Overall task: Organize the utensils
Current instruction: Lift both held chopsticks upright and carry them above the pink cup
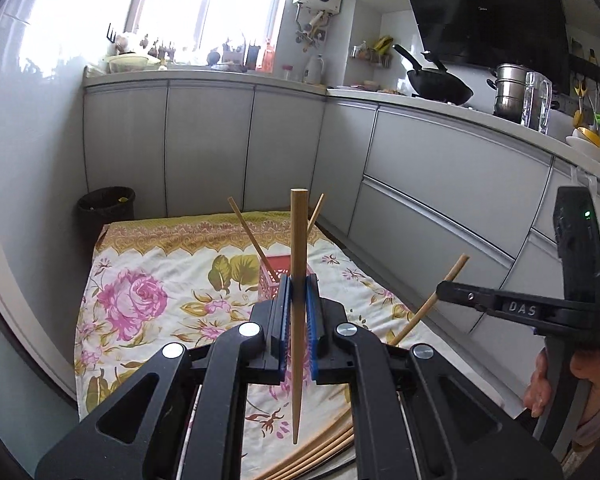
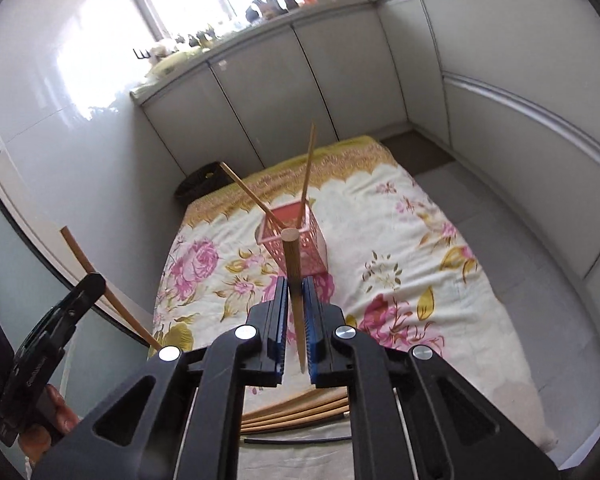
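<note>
Chopsticks are being held upright, one in each tool: the left tool (image 1: 298, 312) is clamping a chopstick (image 1: 299, 248) between its blue pads, and the right tool (image 2: 296, 312) is pinching another chopstick (image 2: 292, 264). Beyond them, a pink basket (image 2: 300, 240) holding two leaning chopsticks (image 2: 308, 168) is standing on the floral cloth (image 2: 400, 248). More chopsticks (image 2: 296, 412) are lying under the tools.

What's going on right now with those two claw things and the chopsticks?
Left gripper and right gripper each shut on one chopstick. Red holder ahead already holds two. More chopsticks wait on the cloth. Nothing blocking.
</note>
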The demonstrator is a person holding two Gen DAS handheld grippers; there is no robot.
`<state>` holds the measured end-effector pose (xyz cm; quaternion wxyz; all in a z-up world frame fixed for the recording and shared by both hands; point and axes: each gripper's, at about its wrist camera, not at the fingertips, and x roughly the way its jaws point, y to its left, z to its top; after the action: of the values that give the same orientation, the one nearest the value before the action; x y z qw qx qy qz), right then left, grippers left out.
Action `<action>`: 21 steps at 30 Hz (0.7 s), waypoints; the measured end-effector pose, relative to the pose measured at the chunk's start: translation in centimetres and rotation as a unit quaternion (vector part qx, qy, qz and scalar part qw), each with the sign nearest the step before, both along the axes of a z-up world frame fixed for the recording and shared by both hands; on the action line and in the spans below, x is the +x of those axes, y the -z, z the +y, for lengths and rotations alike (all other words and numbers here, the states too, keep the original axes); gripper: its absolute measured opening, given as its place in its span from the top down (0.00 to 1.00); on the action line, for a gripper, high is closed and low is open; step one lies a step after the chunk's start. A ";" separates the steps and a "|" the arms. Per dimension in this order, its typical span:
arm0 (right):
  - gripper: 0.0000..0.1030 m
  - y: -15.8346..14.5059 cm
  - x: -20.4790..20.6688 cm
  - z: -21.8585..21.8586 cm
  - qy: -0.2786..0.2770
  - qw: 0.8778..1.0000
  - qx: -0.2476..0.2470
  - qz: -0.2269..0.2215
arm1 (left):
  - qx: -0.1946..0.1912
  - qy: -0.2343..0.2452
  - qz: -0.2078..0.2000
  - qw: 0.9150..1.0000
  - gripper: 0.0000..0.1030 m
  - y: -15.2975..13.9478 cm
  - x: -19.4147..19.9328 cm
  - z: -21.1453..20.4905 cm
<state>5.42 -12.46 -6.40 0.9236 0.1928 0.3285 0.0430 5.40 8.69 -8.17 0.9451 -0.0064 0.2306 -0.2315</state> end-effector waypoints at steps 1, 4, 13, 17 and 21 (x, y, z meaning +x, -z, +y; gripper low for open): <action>0.92 -0.9 -0.4 -0.1 -0.003 1.000 -0.004 -0.011 | -0.002 -0.003 0.000 1.000 0.94 -0.4 -0.2 -0.1; 0.92 -3.0 -1.5 -0.3 -0.007 0.999 -0.008 -0.031 | -0.004 -0.013 -0.010 1.000 0.94 -1.7 -0.8 -0.5; 0.92 -6.8 -2.6 -2.4 -0.010 0.998 0.000 -0.065 | 0.002 -0.033 -0.033 0.999 0.94 -4.4 -0.8 -2.5; 0.92 -8.4 -2.5 -3.5 -0.008 0.997 0.003 -0.079 | -0.009 -0.053 -0.055 0.997 0.94 -6.2 0.7 -3.4; 0.92 -9.7 -1.8 -4.8 -0.001 0.996 0.010 -0.094 | -0.029 -0.069 -0.089 0.993 0.94 -8.6 2.9 -4.8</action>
<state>3.66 -17.25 3.30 0.9484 0.1967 0.2401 0.0653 8.29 3.85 0.47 0.9751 -0.0293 0.1373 -0.1716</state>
